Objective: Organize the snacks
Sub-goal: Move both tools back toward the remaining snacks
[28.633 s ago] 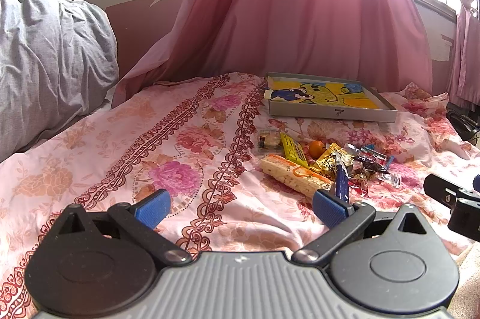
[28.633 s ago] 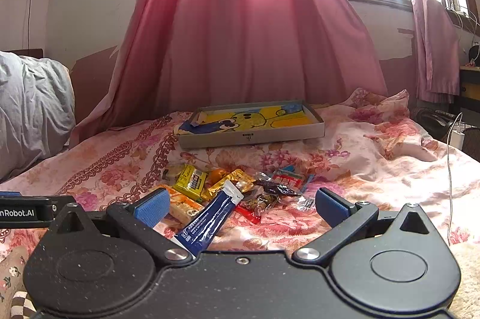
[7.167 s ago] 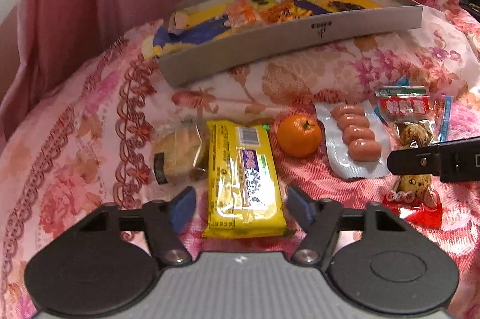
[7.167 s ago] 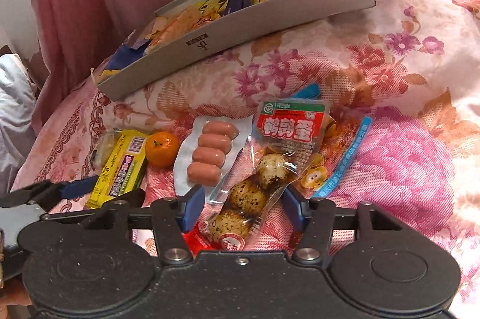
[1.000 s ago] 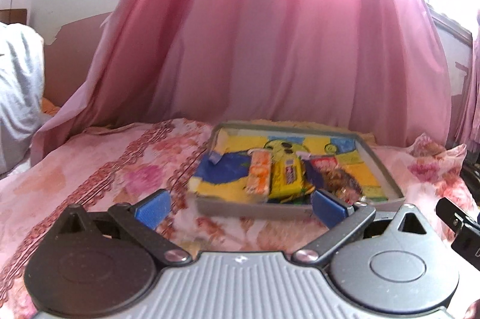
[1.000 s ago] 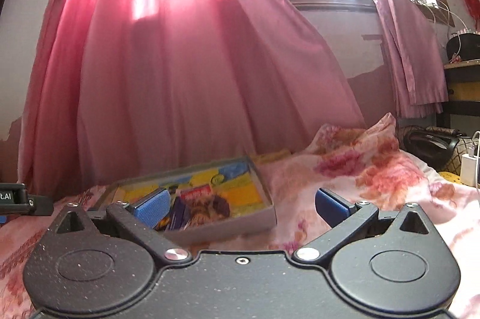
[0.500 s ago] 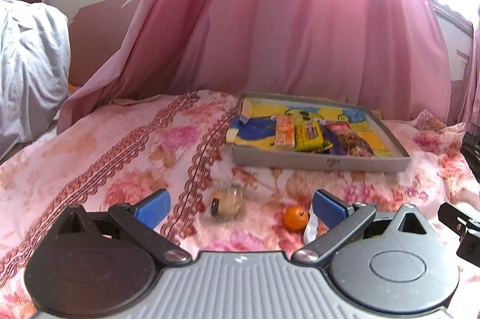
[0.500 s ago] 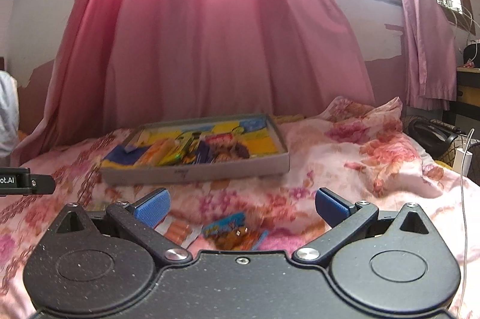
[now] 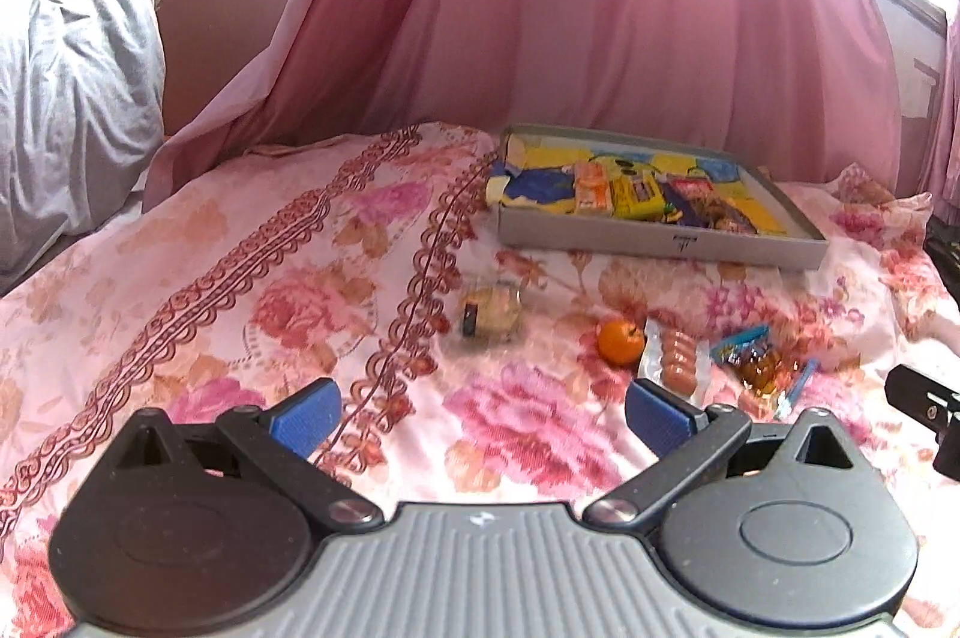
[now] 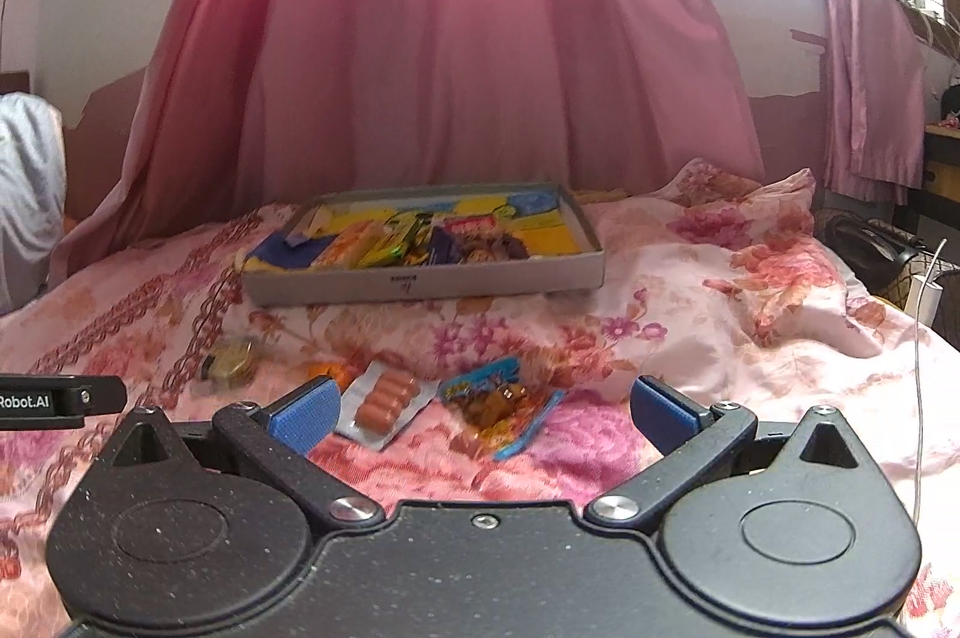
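Left gripper [image 9: 477, 410] — jaws wide, empty, held above the quilt [image 9: 240, 278], well short of the loose snacks.
Right gripper [image 10: 480, 407] — jaws wide, empty, with the sausages [image 10: 387, 401] and a foil pack [image 10: 498, 401] just ahead of its fingers.

Tray [image 9: 660, 242] — far side of the quilt, before the curtain [image 9: 600, 8]. Several packets already lie in it, side by side.

Still loose on the quilt, well apart from the tray: a small cake [image 9: 491, 314] in clear wrap, an orange [image 9: 621, 341], the sausages [image 9: 675, 362] and the foil pack [image 9: 750, 359].

Step in hand, as judged: between picks, roughly half the snacks stowed. The next move calls for lowering onto one loose item — cake or orange for the left, sausages or pack for the right — and closing on its edges, since the flat wrappers sit flush with soft cloth.

Hard to make out: the tray packets overlap and their labels are unreadable; the foil pack may be two items lying together. In the right view the orange is mostly hidden behind a fingertip.
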`<control>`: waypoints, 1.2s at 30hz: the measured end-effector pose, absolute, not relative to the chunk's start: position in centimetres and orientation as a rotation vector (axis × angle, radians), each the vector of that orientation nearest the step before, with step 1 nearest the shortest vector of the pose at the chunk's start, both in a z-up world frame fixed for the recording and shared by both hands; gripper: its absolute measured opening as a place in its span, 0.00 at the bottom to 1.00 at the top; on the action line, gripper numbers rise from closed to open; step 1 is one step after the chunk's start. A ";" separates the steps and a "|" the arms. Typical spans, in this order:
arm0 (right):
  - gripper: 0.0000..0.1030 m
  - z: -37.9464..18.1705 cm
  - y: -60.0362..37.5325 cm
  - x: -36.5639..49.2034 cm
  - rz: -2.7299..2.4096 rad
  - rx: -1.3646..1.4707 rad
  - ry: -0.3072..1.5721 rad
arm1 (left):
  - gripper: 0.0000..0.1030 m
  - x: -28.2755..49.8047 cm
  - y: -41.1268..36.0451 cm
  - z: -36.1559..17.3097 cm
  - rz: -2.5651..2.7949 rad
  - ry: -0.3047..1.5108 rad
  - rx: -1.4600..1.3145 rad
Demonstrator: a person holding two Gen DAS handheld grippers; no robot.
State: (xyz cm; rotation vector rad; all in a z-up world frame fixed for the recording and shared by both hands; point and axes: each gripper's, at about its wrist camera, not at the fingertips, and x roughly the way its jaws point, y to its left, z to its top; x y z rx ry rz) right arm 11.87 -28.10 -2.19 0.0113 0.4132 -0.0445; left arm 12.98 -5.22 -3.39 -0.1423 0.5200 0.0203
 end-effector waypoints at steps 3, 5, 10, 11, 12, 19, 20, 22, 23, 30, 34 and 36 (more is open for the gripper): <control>0.99 -2.4 -27.7 12.0 -0.036 -0.005 0.446 | 1.00 12.6 -5.2 -3.7 0.016 0.528 -0.137; 0.99 -2.7 -27.4 12.3 -0.035 -0.018 0.467 | 1.00 12.4 -5.3 -3.9 0.013 0.535 -0.130; 0.99 -3.2 -27.2 12.8 -0.036 -0.034 0.510 | 1.00 12.3 -5.4 -4.2 0.010 0.544 -0.120; 0.99 -3.2 -27.2 12.8 -0.036 -0.035 0.513 | 1.00 12.2 -5.4 -4.3 0.011 0.546 -0.118; 0.99 -3.3 -27.2 12.9 -0.035 -0.035 0.516 | 1.00 12.3 -5.4 -4.3 0.012 0.548 -0.117; 0.99 -3.7 -27.1 13.5 -0.036 -0.036 0.555 | 1.00 12.3 -5.1 -4.8 0.028 0.563 -0.118; 0.99 -3.8 -27.1 13.6 -0.038 -0.037 0.561 | 1.00 12.2 -5.0 -4.9 0.032 0.565 -0.118; 0.99 -3.9 -27.2 13.7 -0.037 -0.036 0.567 | 1.00 12.3 -4.9 -5.1 0.041 0.576 -0.121; 0.99 -3.9 -27.1 13.8 -0.035 -0.036 0.570 | 1.00 12.3 -4.8 -5.3 0.045 0.581 -0.122; 0.99 -4.2 -27.0 14.4 -0.021 -0.042 0.613 | 1.00 12.4 -4.6 -5.6 0.060 0.593 -0.120; 0.99 -3.9 -26.9 14.6 -0.007 -0.035 0.612 | 1.00 12.7 -4.7 -5.7 0.062 0.597 -0.110; 0.99 -3.8 -27.0 14.8 0.008 -0.024 0.617 | 1.00 13.0 -4.8 -5.6 0.058 0.599 -0.111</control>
